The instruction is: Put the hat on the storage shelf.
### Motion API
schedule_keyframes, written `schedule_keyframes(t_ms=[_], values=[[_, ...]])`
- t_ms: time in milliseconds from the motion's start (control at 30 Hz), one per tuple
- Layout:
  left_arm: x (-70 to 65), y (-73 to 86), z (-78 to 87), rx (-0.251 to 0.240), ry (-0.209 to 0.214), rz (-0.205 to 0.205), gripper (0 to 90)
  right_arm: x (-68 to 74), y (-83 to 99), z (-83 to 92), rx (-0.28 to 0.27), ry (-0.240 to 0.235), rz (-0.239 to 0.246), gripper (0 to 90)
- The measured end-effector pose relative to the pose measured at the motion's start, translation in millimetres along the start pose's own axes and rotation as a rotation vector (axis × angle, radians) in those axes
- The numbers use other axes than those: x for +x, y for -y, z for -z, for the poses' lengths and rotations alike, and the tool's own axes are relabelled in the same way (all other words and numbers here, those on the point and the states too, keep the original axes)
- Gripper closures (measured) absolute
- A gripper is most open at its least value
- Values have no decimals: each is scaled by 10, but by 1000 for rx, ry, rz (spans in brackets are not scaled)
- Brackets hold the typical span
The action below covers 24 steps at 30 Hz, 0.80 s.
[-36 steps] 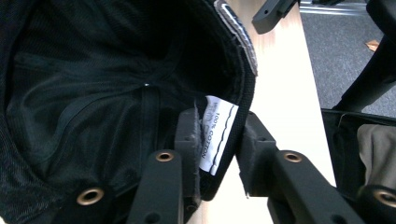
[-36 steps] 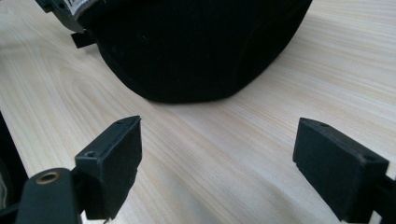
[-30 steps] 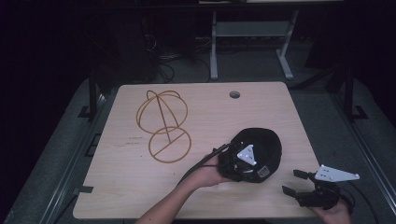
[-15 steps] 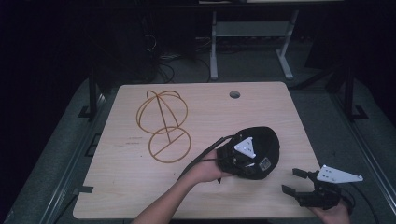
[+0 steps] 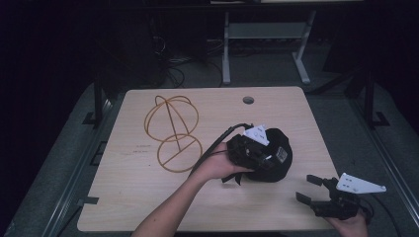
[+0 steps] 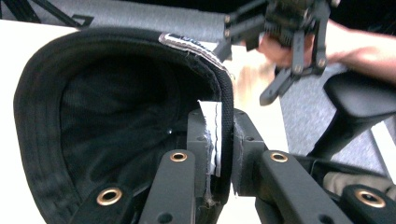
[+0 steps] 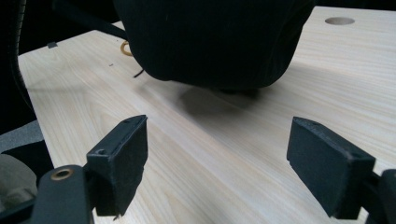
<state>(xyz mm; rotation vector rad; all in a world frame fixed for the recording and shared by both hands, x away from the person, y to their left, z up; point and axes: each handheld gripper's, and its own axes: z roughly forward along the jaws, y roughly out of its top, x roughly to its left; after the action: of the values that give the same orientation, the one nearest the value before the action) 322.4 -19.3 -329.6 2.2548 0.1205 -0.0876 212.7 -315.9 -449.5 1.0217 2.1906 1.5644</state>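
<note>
High view — left tongs (image 5: 271, 159) pinching black hat (image 5: 282, 170); right tongs (image 5: 310, 189) spread, wire stand (image 5: 170, 131) apart.

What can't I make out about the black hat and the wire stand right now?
- Black hat, high view: the left hand-held gripper and hand cover its near side.
- Hat label, left gripper view: text too blurred to read.
- Wire stand, right gripper view: the hat hides all but a bit of ring.
</note>
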Motion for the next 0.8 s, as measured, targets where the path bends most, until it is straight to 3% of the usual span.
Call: schedule_keyframes(t_ms=[233,300,467,800], values=[[61,-106,150,-70,51,45,805,22,-85,-40,-34,-5,4,192],[55,-126,201,-86,65,47,805,37,-114,-46,-58,-26,1,197],[23,-156,237,-99,86,47,805,74,-144,-72,-71,-23,14,201],[-101,-325,258,-102,119,-11,805,145,-244,-166,-93,-18,54,211]])
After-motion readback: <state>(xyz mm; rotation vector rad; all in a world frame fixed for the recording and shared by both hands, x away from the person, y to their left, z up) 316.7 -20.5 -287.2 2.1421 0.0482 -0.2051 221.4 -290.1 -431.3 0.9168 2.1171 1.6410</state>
